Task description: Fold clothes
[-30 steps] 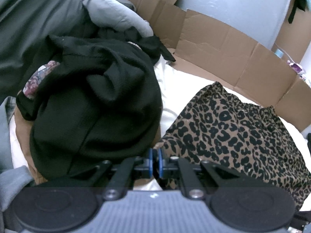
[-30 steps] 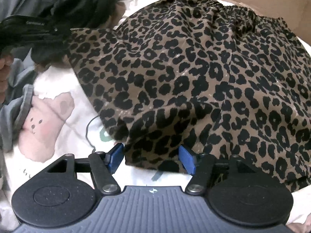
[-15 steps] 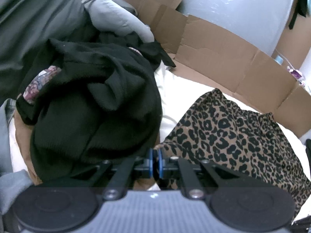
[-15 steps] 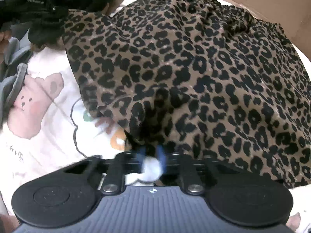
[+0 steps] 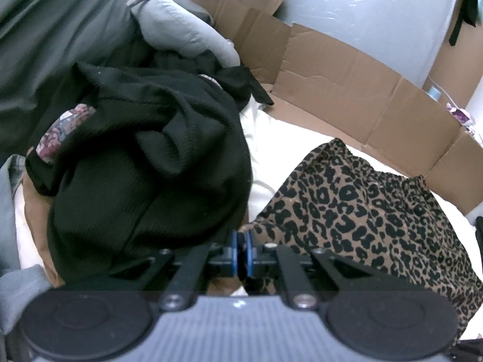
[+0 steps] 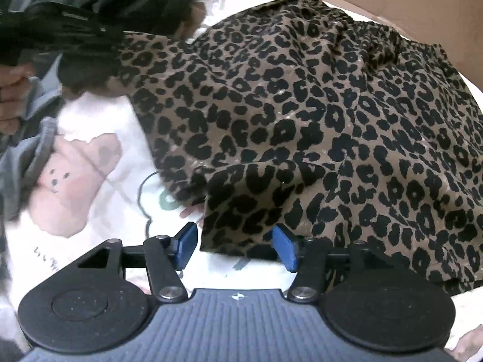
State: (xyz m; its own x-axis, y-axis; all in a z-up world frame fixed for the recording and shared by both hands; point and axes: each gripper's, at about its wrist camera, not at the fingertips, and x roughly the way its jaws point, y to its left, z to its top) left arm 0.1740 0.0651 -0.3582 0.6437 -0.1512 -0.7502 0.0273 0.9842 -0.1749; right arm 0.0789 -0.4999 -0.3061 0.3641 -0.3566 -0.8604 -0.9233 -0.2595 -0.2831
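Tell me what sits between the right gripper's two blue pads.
In the right wrist view, the near edge of the leopard-print garment lies between the right gripper pads, which have just been opening and do not press it; white printed sheet shows beneath.

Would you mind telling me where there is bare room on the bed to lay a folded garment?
The clearest patch is the white printed sheet left of the leopard-print garment. A narrower white strip runs between the black knitted pile and that garment, up to the brown cardboard panels. The left side is crowded with heaped clothes.
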